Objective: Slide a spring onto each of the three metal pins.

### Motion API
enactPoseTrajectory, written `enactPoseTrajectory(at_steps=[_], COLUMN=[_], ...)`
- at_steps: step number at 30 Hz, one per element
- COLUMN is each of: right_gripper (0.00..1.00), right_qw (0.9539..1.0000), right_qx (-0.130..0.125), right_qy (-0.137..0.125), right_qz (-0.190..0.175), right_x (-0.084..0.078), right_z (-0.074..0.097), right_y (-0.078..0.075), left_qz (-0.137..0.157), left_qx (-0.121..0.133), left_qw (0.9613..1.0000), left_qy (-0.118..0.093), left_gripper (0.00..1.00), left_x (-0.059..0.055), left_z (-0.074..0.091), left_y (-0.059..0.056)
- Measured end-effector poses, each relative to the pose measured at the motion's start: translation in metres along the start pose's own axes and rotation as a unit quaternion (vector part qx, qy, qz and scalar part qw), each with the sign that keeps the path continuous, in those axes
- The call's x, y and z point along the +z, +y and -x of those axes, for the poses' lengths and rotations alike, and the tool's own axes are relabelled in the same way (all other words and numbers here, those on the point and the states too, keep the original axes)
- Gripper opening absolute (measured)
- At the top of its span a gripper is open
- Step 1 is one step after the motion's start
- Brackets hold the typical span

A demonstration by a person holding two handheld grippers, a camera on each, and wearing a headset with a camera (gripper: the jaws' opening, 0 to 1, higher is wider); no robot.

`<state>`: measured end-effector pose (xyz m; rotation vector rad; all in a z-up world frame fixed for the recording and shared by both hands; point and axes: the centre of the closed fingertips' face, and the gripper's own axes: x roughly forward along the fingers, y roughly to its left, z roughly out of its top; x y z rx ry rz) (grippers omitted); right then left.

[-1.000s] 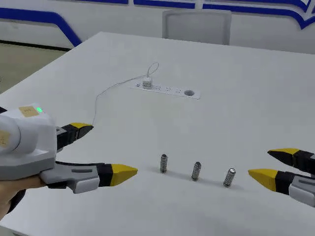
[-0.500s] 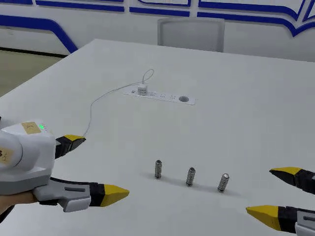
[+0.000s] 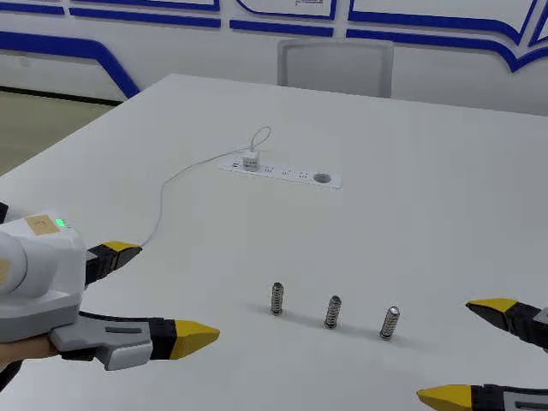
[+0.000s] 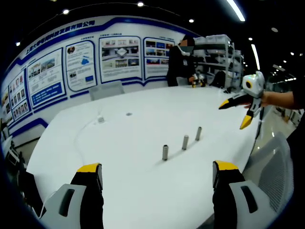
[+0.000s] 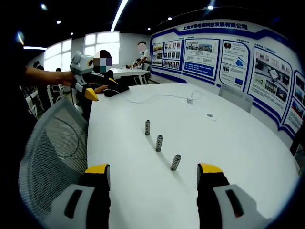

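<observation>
Three short metal pins stand upright in a row on the white table (image 3: pixel 411 171), each wrapped in a coiled spring: left pin (image 3: pixel 276 299), middle pin (image 3: pixel 332 312), right pin (image 3: pixel 390 323). The same row appears as pins (image 4: pixel 185 142) in the left gripper view and as pins (image 5: pixel 159 142) in the right gripper view. My left gripper (image 3: pixel 158 293) hovers open to the left of the row, holding nothing. Low on the right, my right gripper (image 3: pixel 467 351) is open and empty too. Both stand well clear of the pins.
A white power strip (image 3: pixel 278 171) with a plugged-in cable (image 3: pixel 167 184) lies mid-table behind the pins. A grey chair (image 3: pixel 336 67) stands at the far edge. A mesh chair (image 5: pixel 52 152) sits at the near edge beside me.
Both grippers have drawn back from the pin row toward the near table edge, the right one most. The head camera has shifted slightly. The pins stay put.
</observation>
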<state>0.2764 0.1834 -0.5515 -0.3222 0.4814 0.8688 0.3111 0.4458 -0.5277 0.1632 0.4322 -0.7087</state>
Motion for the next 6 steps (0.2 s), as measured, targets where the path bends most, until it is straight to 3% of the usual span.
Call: enactPoseTrajectory(at_steps=[4,6], right_gripper=[0.77,0.77], right_qw=[1.0,1.0], right_qx=[-0.001,-0.006], right_qy=[0.0,0.003], right_qz=[-0.002,-0.003], right_x=[-0.002,-0.0031], right_z=[0.0013,0.0017], right_y=[-0.002,-0.0038], left_qz=[0.005,0.018], left_qx=[0.001,-0.003], left_qw=[1.0,0.9998], left_qy=[0.002,-0.011], left_gripper=[0.98,0.98], left_x=[-0.0022,0.0018], left_z=[0.0005,0.0006], left_y=[-0.0011,-0.0033])
